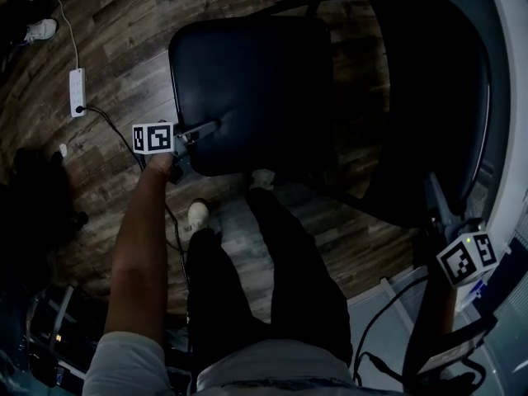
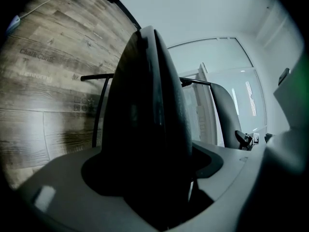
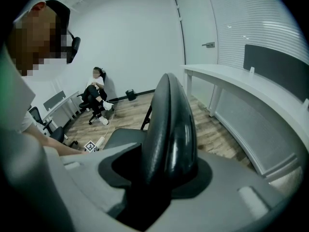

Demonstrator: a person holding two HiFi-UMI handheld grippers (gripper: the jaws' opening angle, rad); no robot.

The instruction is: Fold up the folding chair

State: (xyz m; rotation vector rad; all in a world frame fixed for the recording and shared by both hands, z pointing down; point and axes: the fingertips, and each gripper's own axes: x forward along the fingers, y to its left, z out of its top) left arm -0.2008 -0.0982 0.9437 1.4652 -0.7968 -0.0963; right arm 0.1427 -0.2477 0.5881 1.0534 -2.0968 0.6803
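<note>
Your left gripper [image 1: 200,129] clamps the near corner of the seat [image 2: 145,129] of the black padded folding chair [image 1: 247,89], which stands unfolded on the wood-plank floor [image 1: 115,48]. Your right gripper [image 1: 432,192] grips the backrest [image 3: 169,129] rim, apparently ready to bring seat and backrest together.

The black folding chair [image 1: 272,114] stood unfolded on the wood-plank floor [image 1: 124,48]. Its padded seat [image 1: 239,73] lay open and face up, a rounded square with a matt, faintly grained cover. The curved backrest [image 1: 450,114] rose at the seat's far side, dark all over and glossy along its rounded rim [image 3: 171,124]. Thin black metal tubes [image 2: 96,76] ran beside and beneath the seat as the frame. The legs were mostly lost in shadow, so their spread could not be judged with any certainty.
</note>
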